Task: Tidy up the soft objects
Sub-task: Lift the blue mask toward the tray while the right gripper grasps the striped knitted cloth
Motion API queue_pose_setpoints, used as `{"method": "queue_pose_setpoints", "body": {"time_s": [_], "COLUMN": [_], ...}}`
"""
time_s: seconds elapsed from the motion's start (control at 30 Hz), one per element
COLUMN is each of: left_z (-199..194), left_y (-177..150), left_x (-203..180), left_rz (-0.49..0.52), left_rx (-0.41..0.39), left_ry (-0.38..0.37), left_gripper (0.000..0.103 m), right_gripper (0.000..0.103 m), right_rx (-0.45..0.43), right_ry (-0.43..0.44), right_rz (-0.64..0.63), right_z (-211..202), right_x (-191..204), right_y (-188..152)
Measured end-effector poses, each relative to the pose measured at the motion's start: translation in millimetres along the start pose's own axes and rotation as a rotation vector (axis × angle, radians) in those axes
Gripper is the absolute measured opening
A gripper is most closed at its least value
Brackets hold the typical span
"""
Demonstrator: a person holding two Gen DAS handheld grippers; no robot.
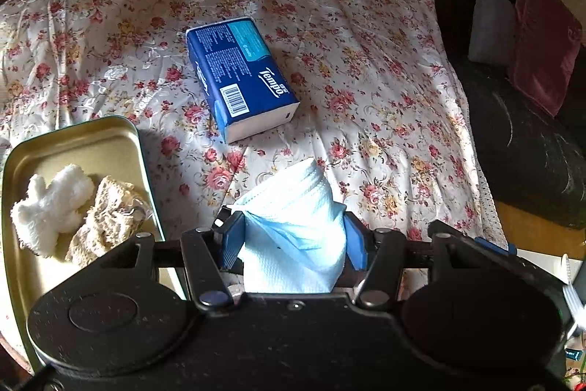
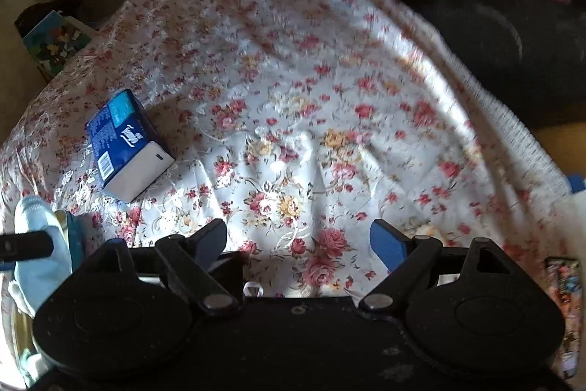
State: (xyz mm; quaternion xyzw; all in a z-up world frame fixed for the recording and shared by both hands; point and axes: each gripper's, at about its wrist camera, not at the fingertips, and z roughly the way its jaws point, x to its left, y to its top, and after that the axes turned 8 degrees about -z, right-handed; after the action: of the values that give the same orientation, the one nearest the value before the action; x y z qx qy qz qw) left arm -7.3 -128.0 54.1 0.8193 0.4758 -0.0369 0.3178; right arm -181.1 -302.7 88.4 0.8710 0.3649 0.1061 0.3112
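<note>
My left gripper (image 1: 291,237) is shut on a pale blue and white folded cloth (image 1: 293,207), held above the floral bedspread (image 1: 329,43). Just left of it lies a gold metal tin (image 1: 78,138) holding a white fluffy cloth (image 1: 51,204) and a beige knitted piece (image 1: 110,211). A blue Tempo tissue pack (image 1: 241,76) lies flat on the bedspread beyond the gripper. In the right wrist view my right gripper (image 2: 298,240) stands open over bare bedspread (image 2: 311,98), nothing between its fingers. The tissue pack (image 2: 126,143) lies to its left, and the held cloth (image 2: 40,259) shows at the left edge.
A dark sofa (image 1: 523,152) with a grey cushion (image 1: 489,24) and a maroon cushion (image 1: 545,43) stands past the bed's right edge. A colourful box (image 2: 55,43) sits beyond the bed's far left corner in the right wrist view. A printed packet (image 2: 564,295) lies at the right edge.
</note>
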Motion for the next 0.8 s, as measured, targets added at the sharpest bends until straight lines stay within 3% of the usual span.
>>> {"method": "queue_pose_setpoints", "body": {"time_s": [0.03,0.07,0.2,0.3,0.47,0.8], "left_z": [-3,-5,-12,-17,-25,-36], "left_y": [-1,-2,-6,-8,-11,-12], "left_x": [1,2,5,8,17,29], "left_rz": [0.002,0.005,0.012,0.015,0.003,-0.016], "left_rx": [-0.002,-0.004,-0.007,-0.012,-0.019,-0.023], "left_ry": [-0.002,-0.002,0.001,0.009,0.016,0.001], "left_gripper": [0.054,0.054,0.054,0.054,0.054,0.054], "right_gripper": [0.091,0.103,0.103,0.103,0.102,0.087], "right_rx": [-0.024,-0.051,-0.174,-0.201,-0.070,0.113], "right_ry": [-0.012,-0.022,-0.069,-0.018,0.132,0.115], "right_rz": [-0.021,-0.044,-0.103,-0.077,-0.075,-0.126], "right_z": [-8,-16,-49,-65,-61,-37], "right_x": [5,9,24,31,50,76], "right_y": [-4,-7,-26,-41,-56,-116]}}
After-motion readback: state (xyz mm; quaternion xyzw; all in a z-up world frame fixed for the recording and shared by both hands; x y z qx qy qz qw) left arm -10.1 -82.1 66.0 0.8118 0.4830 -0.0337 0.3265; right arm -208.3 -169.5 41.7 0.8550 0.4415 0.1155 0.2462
